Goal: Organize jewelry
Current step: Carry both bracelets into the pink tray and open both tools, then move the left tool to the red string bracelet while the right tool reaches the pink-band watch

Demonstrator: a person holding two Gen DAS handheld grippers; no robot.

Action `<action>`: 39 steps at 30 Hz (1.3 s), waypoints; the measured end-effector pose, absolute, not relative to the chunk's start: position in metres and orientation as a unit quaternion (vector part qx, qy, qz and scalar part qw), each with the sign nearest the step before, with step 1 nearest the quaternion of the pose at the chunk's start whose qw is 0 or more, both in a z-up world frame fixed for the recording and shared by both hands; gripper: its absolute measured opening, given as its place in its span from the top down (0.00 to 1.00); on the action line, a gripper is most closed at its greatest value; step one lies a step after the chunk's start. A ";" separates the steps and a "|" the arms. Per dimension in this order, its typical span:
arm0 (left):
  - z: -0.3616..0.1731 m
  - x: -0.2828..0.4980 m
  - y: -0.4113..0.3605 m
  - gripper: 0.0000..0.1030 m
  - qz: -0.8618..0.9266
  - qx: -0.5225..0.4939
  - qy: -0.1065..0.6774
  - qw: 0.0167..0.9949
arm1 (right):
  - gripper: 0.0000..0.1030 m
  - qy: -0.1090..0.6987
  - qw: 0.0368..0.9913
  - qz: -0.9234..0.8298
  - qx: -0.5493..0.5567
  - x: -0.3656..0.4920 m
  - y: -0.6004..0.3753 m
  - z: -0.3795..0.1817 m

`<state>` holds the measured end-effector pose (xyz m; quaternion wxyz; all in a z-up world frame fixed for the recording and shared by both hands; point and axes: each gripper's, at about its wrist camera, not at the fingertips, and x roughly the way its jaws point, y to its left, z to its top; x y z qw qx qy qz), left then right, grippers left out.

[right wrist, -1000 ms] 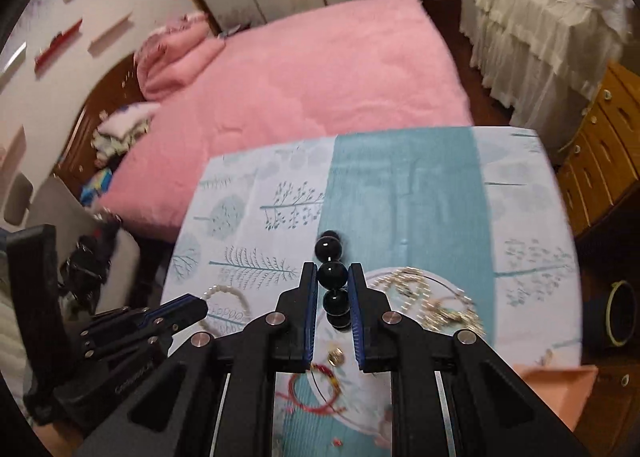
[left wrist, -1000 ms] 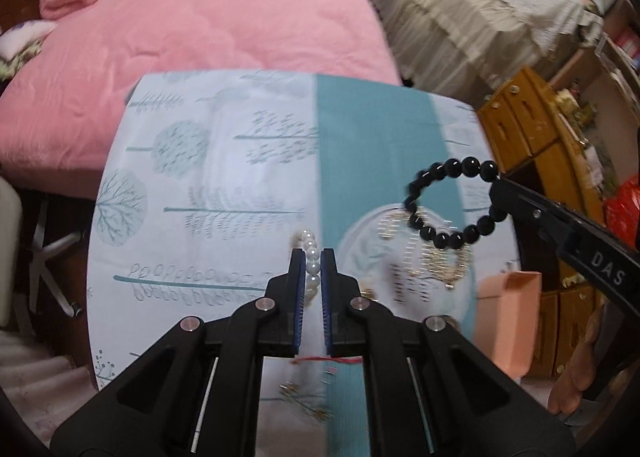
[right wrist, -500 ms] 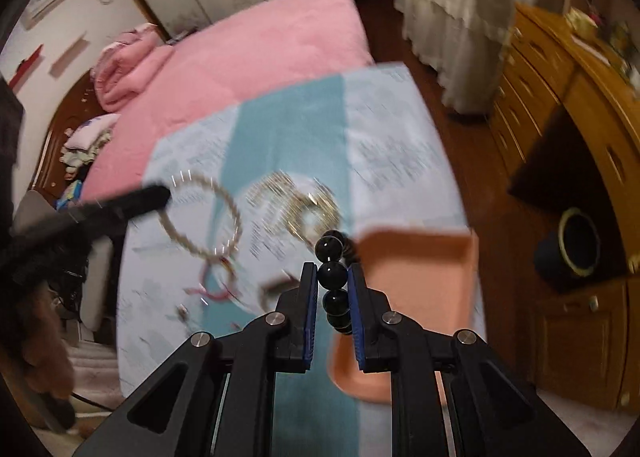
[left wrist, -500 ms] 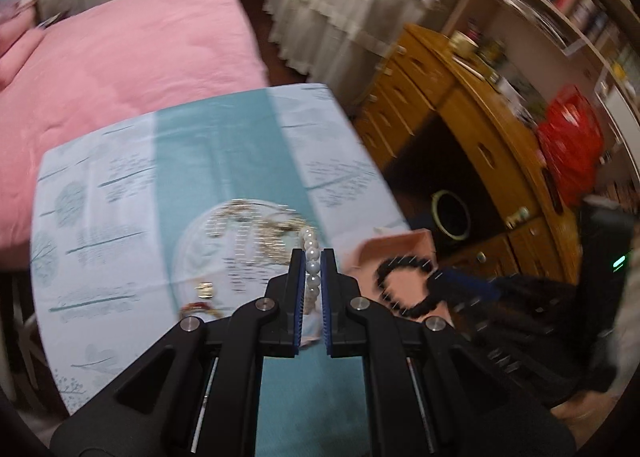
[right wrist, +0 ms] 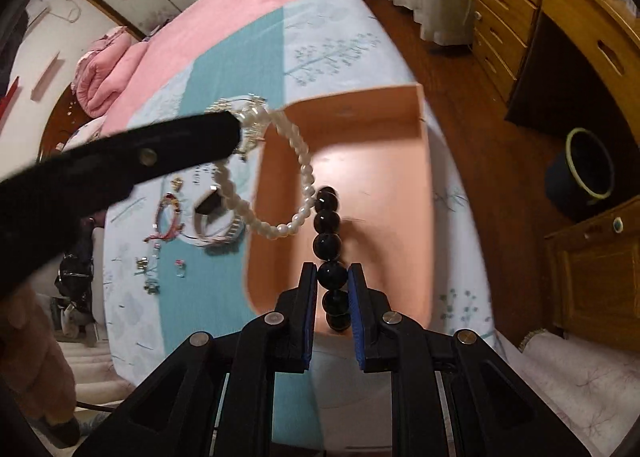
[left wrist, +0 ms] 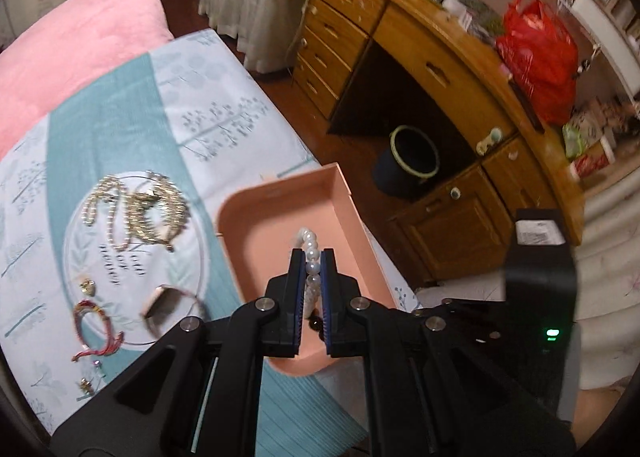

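Left wrist view
- Left hand-held gripper (left wrist: 311,257): jaws narrow, clamped on a white pearl bracelet (left wrist: 310,253), held over the pink tray (left wrist: 256,233).
- Hidden: the bracelet's lower loop runs down behind the fingers; a dark bead shows there, hard to make out.
- Pink tray: sits at the right edge of the desk (left wrist: 120,105), its near end covered by the gripper body.
- Loose jewelry: gold and pearl chains (left wrist: 136,209), a red cord bracelet (left wrist: 94,325), blurred small pieces near the left edge.

Right wrist view
- Right hand-held gripper (right wrist: 333,277): jaws narrow, holding a black bead bracelet (right wrist: 328,223) above the tray (right wrist: 384,161).
- Cut off: only one side of the black bracelet shows.
- Pearl bracelet (right wrist: 276,193): hangs from the left gripper, its loop just beside the top black bead; contact unclear.
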<state>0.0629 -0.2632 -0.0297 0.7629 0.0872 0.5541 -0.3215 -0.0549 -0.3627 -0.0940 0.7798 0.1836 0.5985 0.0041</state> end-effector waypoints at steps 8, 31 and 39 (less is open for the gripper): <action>-0.076 0.086 -0.288 0.95 -0.287 0.115 0.565 0.765 | 0.59 0.587 0.786 0.004 0.193 -0.071 -0.384 -0.088; -0.061 0.078 -0.226 0.94 -0.232 0.099 0.578 0.776 | 0.59 0.599 0.784 0.037 0.159 -0.039 -0.355 -0.082; -0.050 0.066 -0.167 0.94 -0.203 0.083 0.582 0.783 | 0.59 0.594 0.790 0.055 0.138 -0.033 -0.325 -0.067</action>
